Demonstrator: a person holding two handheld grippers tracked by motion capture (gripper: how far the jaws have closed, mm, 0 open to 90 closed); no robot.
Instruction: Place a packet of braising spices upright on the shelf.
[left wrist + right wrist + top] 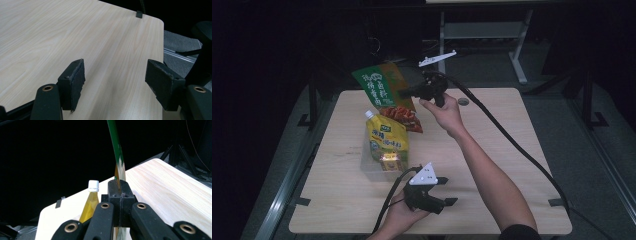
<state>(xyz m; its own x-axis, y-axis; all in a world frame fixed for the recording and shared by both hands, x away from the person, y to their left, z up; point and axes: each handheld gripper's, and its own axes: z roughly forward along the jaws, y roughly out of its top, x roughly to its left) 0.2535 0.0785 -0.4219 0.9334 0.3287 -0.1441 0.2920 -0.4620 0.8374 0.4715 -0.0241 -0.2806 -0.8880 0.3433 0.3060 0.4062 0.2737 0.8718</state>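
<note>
Nearest the high camera, the left gripper (446, 190) rests low over the bare front of the desk (512, 150), its jaws spread wide with nothing between them. The right gripper (404, 92) has its jaws clamped on the green and orange snack bag (379, 82), held in the air above the desk's far left part. Below it a clear plastic bin (374, 170) holds a yellow spouted pouch (387, 137). The step in hand looks like carrying the bag to the bin; next it needs lowering beside the pouch before release.
</note>
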